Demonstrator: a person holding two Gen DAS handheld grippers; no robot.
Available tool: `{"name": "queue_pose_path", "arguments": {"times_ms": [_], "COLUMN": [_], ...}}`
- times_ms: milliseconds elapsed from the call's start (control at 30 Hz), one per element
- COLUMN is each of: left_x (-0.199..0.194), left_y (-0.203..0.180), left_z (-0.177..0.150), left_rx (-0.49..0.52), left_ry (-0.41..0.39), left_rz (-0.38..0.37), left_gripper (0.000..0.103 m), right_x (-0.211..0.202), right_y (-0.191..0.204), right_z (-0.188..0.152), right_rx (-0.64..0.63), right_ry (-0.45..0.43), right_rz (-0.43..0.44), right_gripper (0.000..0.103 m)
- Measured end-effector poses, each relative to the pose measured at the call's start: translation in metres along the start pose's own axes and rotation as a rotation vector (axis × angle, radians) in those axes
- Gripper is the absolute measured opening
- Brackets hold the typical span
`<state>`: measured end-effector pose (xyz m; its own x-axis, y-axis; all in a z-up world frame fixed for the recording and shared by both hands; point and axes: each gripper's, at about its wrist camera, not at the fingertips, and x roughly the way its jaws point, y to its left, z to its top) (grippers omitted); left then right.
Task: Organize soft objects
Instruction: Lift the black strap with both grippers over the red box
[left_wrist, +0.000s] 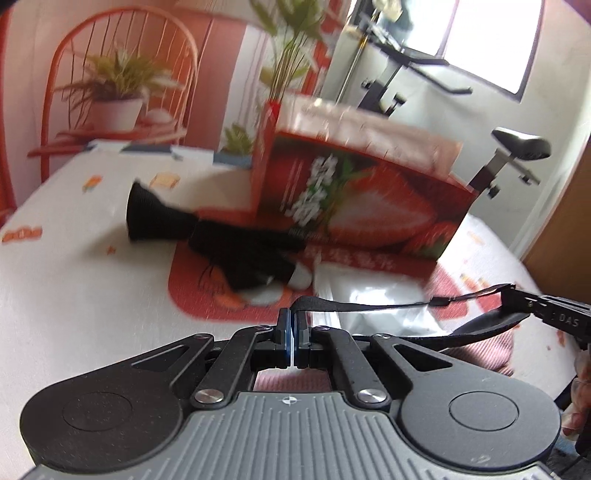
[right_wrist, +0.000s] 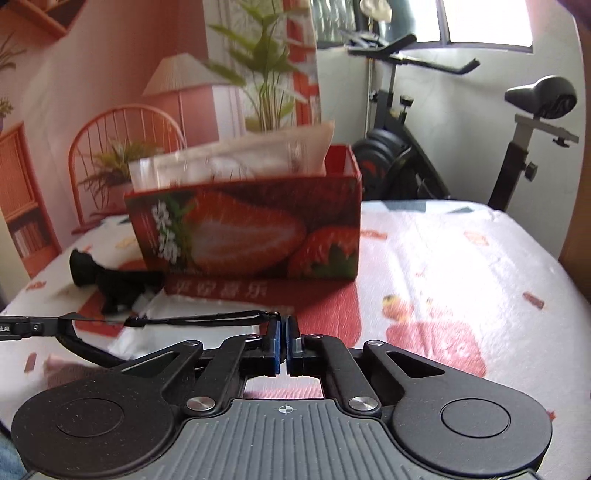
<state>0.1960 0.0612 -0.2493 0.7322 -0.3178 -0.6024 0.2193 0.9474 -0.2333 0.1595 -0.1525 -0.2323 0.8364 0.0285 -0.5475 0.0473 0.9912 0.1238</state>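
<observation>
My left gripper (left_wrist: 294, 325) is shut on one end of a thin black strap (left_wrist: 354, 305). My right gripper (right_wrist: 283, 329) is shut on the strap's other end (right_wrist: 218, 317), so it hangs stretched between both above the bed. A black eye-mask-like pad (left_wrist: 484, 326) dangles from it near the right gripper; it also shows in the right wrist view (right_wrist: 86, 345). A red strawberry-print box (left_wrist: 354, 199) stands ahead with plastic-wrapped soft items (right_wrist: 236, 158) sticking out. Black socks (left_wrist: 221, 236) lie left of the box, also in the right wrist view (right_wrist: 110, 284).
The bed has a white printed cover (right_wrist: 461, 258). A clear plastic bag (left_wrist: 373, 295) lies in front of the box. An exercise bike (right_wrist: 424, 147) stands beyond the bed. A printed backdrop (left_wrist: 122, 85) with chair and plants is behind.
</observation>
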Motion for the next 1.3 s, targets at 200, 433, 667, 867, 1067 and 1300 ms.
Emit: {"name": "queue_pose_path", "arguments": {"times_ms": [200, 433, 667, 867, 1067, 1300], "left_x": [-0.014, -0.023, -0.026, -0.019, -0.006, 0.020], "left_y": [-0.009, -0.012, -0.013, -0.014, -0.019, -0.032], "left_z": [0.014, 0.028, 0.041, 0.065, 0.110, 0.176], "left_rx": [0.022, 0.028, 0.027, -0.008, -0.033, 0.000], "left_ry": [-0.079, -0.119, -0.139, -0.164, -0.223, -0.306], "left_rz": [-0.010, -0.011, -0.006, -0.018, -0.020, 0.022], "left_gripper": [0.002, 0.002, 0.002, 0.002, 0.002, 0.003], "right_x": [-0.013, -0.018, -0.013, -0.005, 0.014, 0.050], "right_y": [0.000, 0.006, 0.009, 0.006, -0.002, -0.007], "right_z": [0.016, 0.030, 0.047, 0.072, 0.116, 0.181], "right_rx": [-0.009, -0.060, -0.088, -0.108, -0.105, -0.188], "right_ry": [-0.075, -0.113, -0.121, -0.145, -0.184, -0.236], "right_rz": [-0.006, -0.009, -0.001, 0.007, 0.010, -0.002], "right_gripper": [0.003, 0.003, 0.003, 0.003, 0.003, 0.003]}}
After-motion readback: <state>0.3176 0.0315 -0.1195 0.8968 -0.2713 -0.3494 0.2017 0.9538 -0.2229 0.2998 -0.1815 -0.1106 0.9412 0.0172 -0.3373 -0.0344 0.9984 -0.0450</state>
